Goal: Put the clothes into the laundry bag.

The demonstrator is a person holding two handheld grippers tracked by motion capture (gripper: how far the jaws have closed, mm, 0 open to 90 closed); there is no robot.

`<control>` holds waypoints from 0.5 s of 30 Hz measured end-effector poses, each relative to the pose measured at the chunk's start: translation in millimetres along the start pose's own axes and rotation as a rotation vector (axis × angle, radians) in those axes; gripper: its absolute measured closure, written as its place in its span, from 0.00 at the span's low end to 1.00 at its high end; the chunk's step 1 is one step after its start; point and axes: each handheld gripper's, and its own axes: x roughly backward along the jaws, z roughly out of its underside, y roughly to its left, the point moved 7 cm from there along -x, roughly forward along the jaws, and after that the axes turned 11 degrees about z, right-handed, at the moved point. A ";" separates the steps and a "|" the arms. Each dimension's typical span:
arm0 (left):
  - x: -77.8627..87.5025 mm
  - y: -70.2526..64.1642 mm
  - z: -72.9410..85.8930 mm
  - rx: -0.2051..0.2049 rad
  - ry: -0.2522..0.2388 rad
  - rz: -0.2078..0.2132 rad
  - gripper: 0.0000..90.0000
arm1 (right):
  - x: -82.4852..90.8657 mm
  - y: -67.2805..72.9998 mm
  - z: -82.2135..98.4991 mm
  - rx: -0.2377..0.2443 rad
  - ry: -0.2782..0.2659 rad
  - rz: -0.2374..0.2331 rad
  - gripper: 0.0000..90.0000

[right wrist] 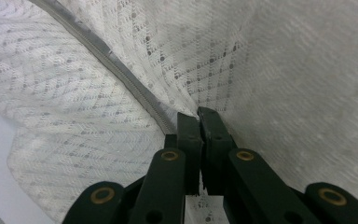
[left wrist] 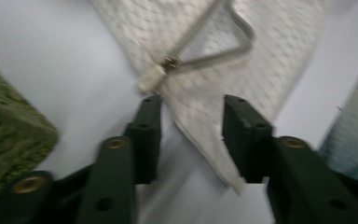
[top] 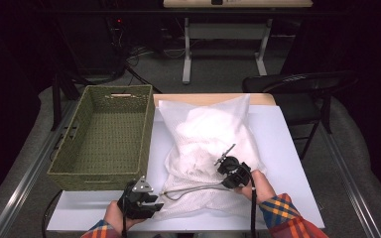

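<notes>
We seem to be zipping the mesh laundry bag: right tongs clamped on mesh, left tongs apart; next regrip the zipper pull.

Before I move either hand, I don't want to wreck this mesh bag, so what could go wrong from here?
1. The right tool is shut on the mesh bag beside its zipper; a hard pull could tear the netting.
2. The left tool stands open over the bag's corner near the cord toggle; closing there might catch the cord.
3. The green basket sits close; a sideways swing could knock it.
</notes>
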 end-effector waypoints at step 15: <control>-16.3 17.3 -14.7 0.102 -0.012 -0.068 0.71 | 0.4 0.8 0.0 0.005 -0.001 -0.012 0.98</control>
